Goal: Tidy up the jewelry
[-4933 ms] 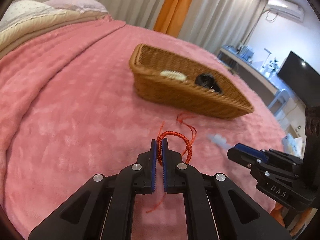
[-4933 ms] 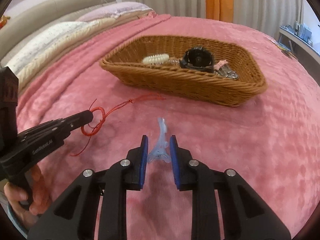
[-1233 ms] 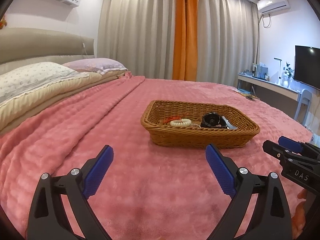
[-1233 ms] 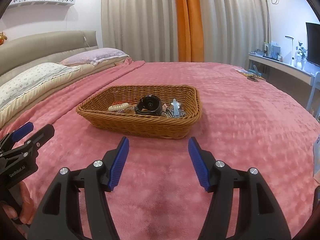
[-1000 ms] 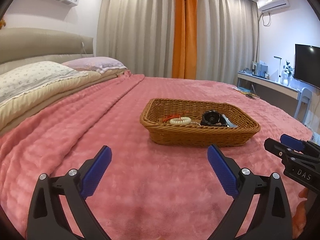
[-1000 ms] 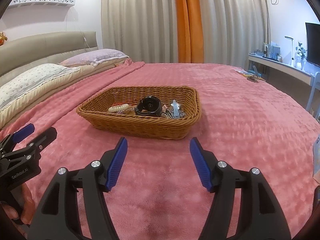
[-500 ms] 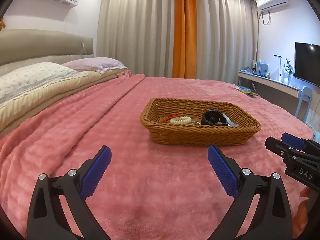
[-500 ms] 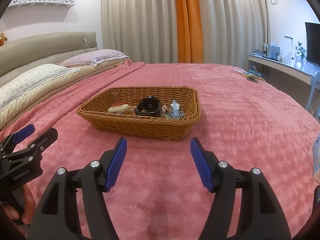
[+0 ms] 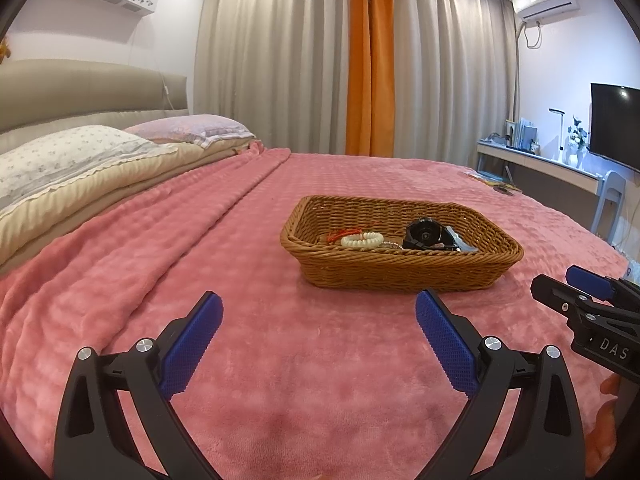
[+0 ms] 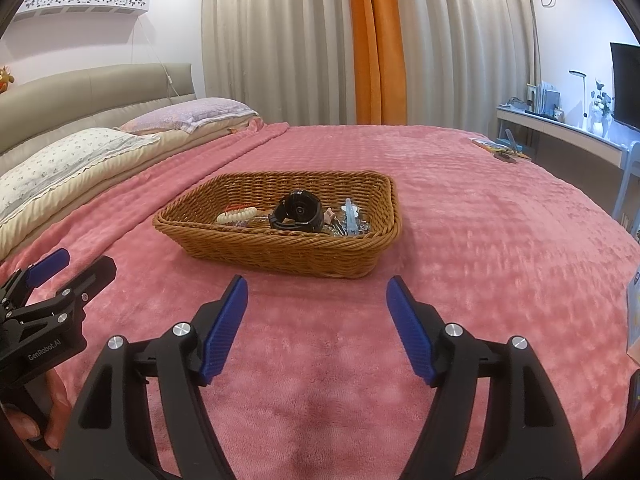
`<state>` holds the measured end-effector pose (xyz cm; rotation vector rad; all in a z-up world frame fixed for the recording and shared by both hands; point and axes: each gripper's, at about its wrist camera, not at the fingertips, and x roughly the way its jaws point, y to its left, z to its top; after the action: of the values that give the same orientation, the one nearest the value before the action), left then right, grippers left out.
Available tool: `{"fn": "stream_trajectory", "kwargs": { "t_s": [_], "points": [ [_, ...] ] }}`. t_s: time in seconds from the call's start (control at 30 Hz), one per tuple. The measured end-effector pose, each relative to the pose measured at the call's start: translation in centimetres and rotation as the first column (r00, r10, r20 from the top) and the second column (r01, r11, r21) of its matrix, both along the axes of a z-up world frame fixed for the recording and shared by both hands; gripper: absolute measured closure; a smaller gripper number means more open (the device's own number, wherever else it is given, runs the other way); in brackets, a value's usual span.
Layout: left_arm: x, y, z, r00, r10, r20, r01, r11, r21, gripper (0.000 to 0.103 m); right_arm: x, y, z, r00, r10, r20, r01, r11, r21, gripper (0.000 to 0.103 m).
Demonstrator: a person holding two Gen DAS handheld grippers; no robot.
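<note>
Left wrist view. Bedroom with grey curtains (image 9: 280, 60) and an orange curtain panel (image 9: 370, 60) at the back, an air conditioner (image 9: 546, 2) high on the right wall, a television (image 9: 616, 124) above a long desk (image 9: 540, 164) at the right. Bed under a pink blanket (image 9: 200, 248), two pillows (image 9: 72, 152) against the padded headboard (image 9: 80, 92). Wicker basket (image 9: 400, 272) resting on the blanket, well ahead of the left gripper (image 9: 318, 316), jaws spread wide and holding nothing. Inside the basket: a red cord bracelet (image 9: 345, 233) touching a white bead bracelet (image 9: 362, 239), and to their right a black watch (image 9: 425, 235). At the right edge, the right gripper (image 9: 560, 284), seen side-on, hovering over the blanket beside the basket.

Right wrist view. Same curtains (image 10: 280, 40), headboard (image 10: 100, 88) and pillows (image 10: 80, 156); desk (image 10: 560, 128) along the right. Basket (image 10: 280, 248) straight ahead on the blanket (image 10: 480, 240), apart from the right gripper (image 10: 316, 294), its blue pads (image 10: 224, 324) spread wide, nothing between them. In the basket: white bead bracelet (image 10: 238, 214) at the left, black watch (image 10: 298, 211) in the middle, a pale blue hair clip (image 10: 351, 216) at the right, lying on a tangle of small silvery pieces too fine to identify. At the lower left, the left gripper (image 10: 84, 264), jaws apart, above the blanket.
</note>
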<state>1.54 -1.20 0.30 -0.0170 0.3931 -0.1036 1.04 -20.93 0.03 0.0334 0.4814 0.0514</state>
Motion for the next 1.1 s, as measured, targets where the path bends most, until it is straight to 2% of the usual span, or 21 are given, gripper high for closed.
{"fn": "stream_trajectory", "kwargs": {
  "t_s": [1.1],
  "points": [
    [-0.24, 0.41, -0.15, 1.000, 0.004, 0.009, -0.004, 1.000, 0.011, 0.008, 0.29, -0.50, -0.23, 1.000, -0.015, -0.022, 0.016, 1.000, 0.024, 0.033]
  ]
}}
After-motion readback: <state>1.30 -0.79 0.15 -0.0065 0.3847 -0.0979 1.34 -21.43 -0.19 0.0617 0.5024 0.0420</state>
